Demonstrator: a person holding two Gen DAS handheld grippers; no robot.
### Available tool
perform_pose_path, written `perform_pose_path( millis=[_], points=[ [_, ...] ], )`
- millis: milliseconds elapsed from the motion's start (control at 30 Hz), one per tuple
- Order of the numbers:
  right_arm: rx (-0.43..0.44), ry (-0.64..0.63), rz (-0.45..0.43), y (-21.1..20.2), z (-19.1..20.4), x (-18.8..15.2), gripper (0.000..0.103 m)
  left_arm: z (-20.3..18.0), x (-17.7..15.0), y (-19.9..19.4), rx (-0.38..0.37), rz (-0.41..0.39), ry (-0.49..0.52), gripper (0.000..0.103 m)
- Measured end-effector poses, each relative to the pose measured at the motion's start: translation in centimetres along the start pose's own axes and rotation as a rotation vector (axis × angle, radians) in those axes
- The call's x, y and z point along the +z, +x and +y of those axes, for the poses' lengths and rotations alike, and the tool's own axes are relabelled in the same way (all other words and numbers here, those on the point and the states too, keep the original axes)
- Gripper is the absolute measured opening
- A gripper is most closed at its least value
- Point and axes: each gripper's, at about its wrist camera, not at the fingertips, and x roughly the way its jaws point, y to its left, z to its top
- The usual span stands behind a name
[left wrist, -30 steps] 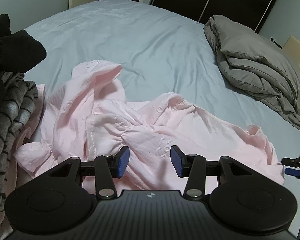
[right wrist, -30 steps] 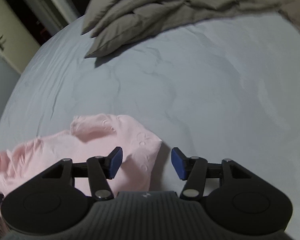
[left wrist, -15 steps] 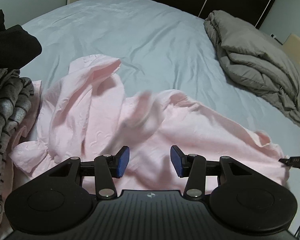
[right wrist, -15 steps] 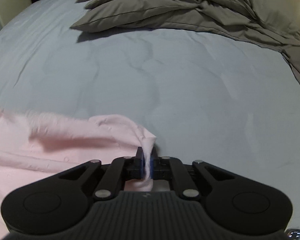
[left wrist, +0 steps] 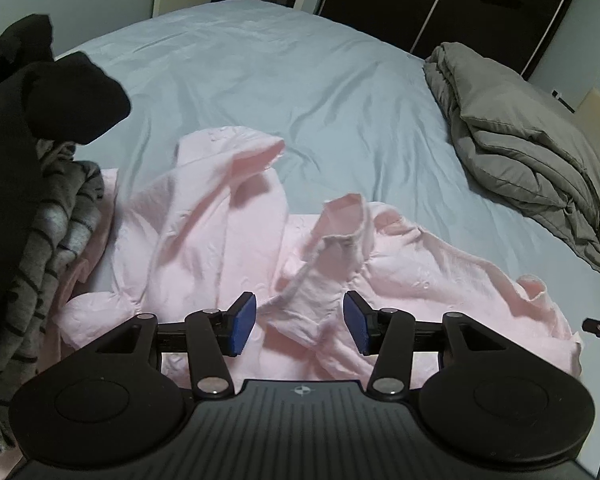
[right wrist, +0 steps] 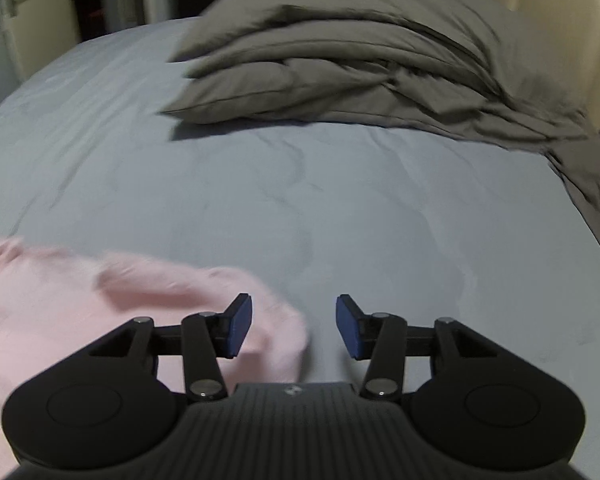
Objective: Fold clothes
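Nearest the lens in the left wrist view, we see the left gripper [left wrist: 299,323] with its blue-padded fingers spread wide and holding nothing; a raised, twisted fold of the crumpled pale pink cotton garment [left wrist: 228,240] lies directly ahead of, and partly between, the two pads without being pinched. In the right wrist view, the right gripper [right wrist: 294,326] is likewise spread wide and empty; the garment's rounded right-hand edge [right wrist: 148,304] lies under and just beyond its left finger, while bare sheet shows ahead of its right finger. The garment is unfolded and bunched on the light blue bed sheet [left wrist: 300,92], its long axis running across both views from left to right, with one loose flap standing up toward the far side. We judge that the left gripper is the nearer to the bulk of the cloth and the right gripper the nearer to its right end, so any coming grasp turns on closing forward and slightly leftward. At the left margin rests a pile of black and grey striped clothing [left wrist: 40,184]; farthest away lies a folded grey-brown duvet [left wrist: 520,148].
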Motion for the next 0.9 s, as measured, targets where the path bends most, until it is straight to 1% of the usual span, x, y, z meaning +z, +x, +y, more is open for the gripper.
perform_pose_path(
  millis=[67,167,200,233,567,600,700,767,900],
  points=[
    [0.039,-0.048,0.0,-1.4,0.6,-0.8,0.05,0.3,0.0,0.0,-0.007,0.005,-0.012,0.046],
    [0.109,-0.084,0.024,-3.2,1.1,-2.3,0.046,0.3,0.1,-0.4,-0.002,0.001,-0.008,0.046],
    [0.12,-0.085,0.039,-3.0,1.3,-2.7,0.042,0.4,0.1,-0.6,0.002,-0.006,-0.005,0.046],
    [0.13,-0.085,0.054,-2.9,1.5,-3.2,0.04,0.5,0.1,-1.0,0.004,-0.015,-0.003,0.046],
    [0.236,-0.09,0.202,-1.5,3.4,-7.6,0.042,4.6,1.9,-4.0,0.065,-0.1,-0.038,0.047],
    [0.246,-0.091,0.216,-1.3,3.6,-8.1,0.042,4.8,2.0,-4.0,0.066,-0.101,-0.036,0.047],
    [0.239,-0.086,0.239,-1.0,3.5,-8.5,0.042,4.8,2.1,-3.4,0.073,-0.082,-0.018,0.047],
    [0.235,-0.083,0.252,-0.8,3.4,-8.7,0.042,4.4,1.8,-2.6,0.089,-0.064,0.011,0.047],
    [0.253,-0.087,0.206,-2.8,3.7,-8.0,0.042,3.7,1.3,-0.8,0.151,-0.05,0.067,0.047]
  ],
)
